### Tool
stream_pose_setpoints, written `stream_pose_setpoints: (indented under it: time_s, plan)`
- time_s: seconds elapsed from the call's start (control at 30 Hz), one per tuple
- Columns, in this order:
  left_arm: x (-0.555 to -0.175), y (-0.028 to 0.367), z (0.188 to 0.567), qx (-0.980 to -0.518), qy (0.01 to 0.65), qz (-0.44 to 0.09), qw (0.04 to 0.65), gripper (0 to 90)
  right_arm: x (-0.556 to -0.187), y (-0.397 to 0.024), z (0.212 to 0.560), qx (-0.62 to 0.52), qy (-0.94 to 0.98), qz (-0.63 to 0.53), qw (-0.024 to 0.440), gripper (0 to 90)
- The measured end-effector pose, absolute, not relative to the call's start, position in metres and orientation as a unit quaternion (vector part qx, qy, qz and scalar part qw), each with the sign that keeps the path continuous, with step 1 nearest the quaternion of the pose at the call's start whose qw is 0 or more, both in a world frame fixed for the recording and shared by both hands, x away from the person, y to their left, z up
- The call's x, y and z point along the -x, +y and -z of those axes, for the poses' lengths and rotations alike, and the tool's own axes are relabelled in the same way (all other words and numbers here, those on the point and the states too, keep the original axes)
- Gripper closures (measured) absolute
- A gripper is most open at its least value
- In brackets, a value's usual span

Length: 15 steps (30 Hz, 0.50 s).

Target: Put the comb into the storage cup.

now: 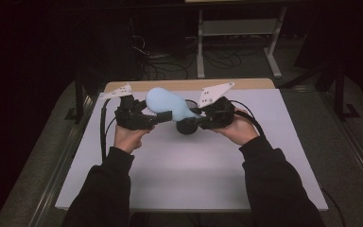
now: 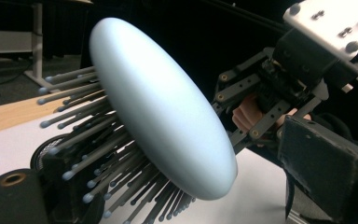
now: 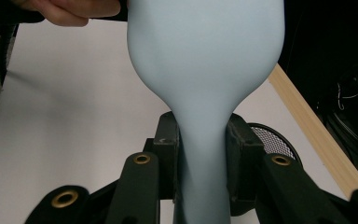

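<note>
A pale blue brush (image 1: 168,105) is held above the counter (image 1: 189,165), between both hands. Its handle is clamped by the right tool (image 3: 200,154), long axis running from that tool toward the left tool (image 1: 163,116). Whether the left tool is clenched cannot be told; bristles (image 2: 98,154) point down toward a black mesh object (image 3: 271,140).

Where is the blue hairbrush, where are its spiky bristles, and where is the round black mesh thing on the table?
blue hairbrush (image 3: 205,56), right gripper view, on its smooth back.
bristles (image 2: 98,154), left gripper view, on the grey pins.
black mesh thing (image 3: 272,140), right gripper view, on its mesh behind the jaw.
</note>
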<state>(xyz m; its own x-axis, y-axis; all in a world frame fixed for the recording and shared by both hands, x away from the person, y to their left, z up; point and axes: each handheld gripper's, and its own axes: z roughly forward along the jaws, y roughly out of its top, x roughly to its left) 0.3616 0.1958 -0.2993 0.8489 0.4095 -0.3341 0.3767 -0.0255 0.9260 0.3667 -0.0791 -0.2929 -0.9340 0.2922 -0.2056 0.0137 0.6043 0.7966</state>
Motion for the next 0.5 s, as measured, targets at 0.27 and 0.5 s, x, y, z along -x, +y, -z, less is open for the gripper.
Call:
stream_pose_setpoints:
  time_s: [0.27, 0.5]
  plan:
    - [-0.363, 0.193, 0.299, -0.716, 0.277, -0.007, 0.641, 14.4, -0.368, -0.078, 0.300, -0.090, 0.884, -0.432, 0.154, 68.4]
    - [-0.363, 0.190, 0.297, -0.716, 0.276, -0.004, 0.641, 15.3, -0.370, -0.076, 0.307, -0.092, 0.886, -0.429, 0.149, 68.6]
